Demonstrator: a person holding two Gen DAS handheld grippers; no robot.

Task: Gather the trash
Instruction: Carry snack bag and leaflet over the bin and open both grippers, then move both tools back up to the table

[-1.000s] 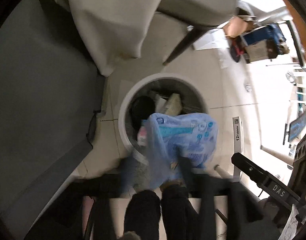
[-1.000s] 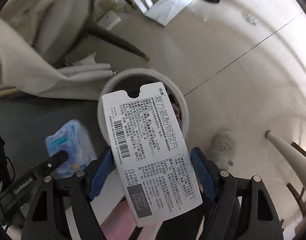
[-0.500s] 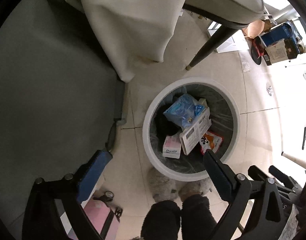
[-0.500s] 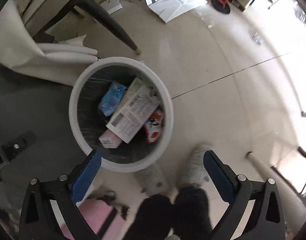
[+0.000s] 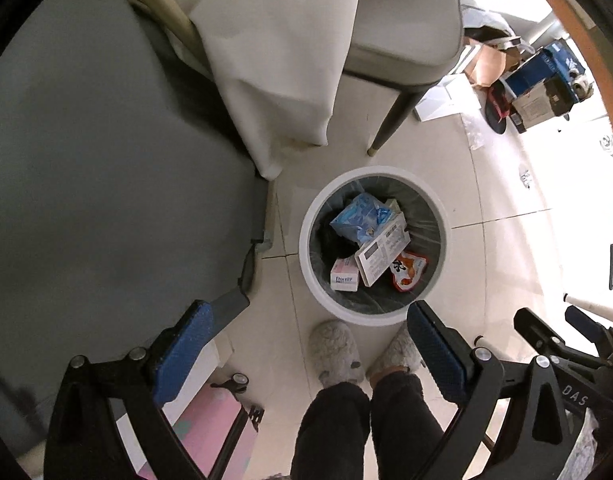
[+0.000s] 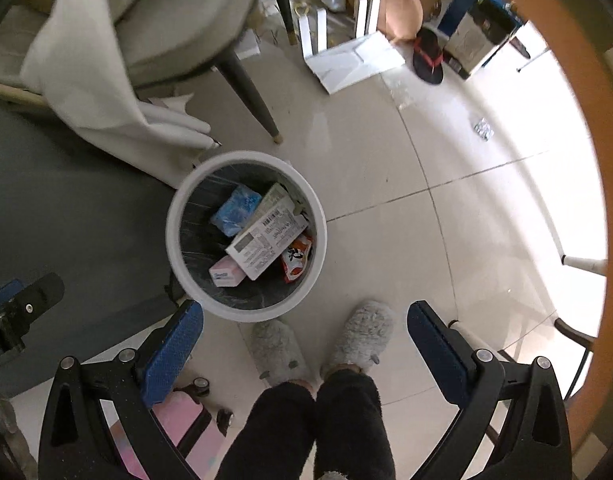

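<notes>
A white round trash bin (image 5: 312, 216) (image 6: 174, 216) with a dark liner stands on the tiled floor below both grippers. Inside lie a blue plastic packet (image 5: 360, 216) (image 6: 236, 210), a white printed medicine box (image 5: 382, 254) (image 6: 266, 242), a small pink-and-white box (image 5: 344, 274) (image 6: 226, 274) and a red snack wrapper (image 5: 408, 270) (image 6: 296, 258). My left gripper (image 5: 308, 334) hangs high above the bin, open and empty. My right gripper (image 6: 304, 334) is also open and empty, above the floor just right of the bin.
A person's grey slippers (image 5: 334, 352) (image 6: 360, 334) and dark trouser legs stand by the bin. A grey table top (image 5: 86, 184) fills the left. A chair (image 5: 402, 44) draped with white cloth stands behind the bin. Boxes and a sandal (image 6: 428, 58) lie at the back; a pink case (image 5: 210, 428) below.
Both grippers let go: the blue packet and the white box dropped into the bin. Both jaws opened wide and both hands rose, so the bin looks smaller.
</notes>
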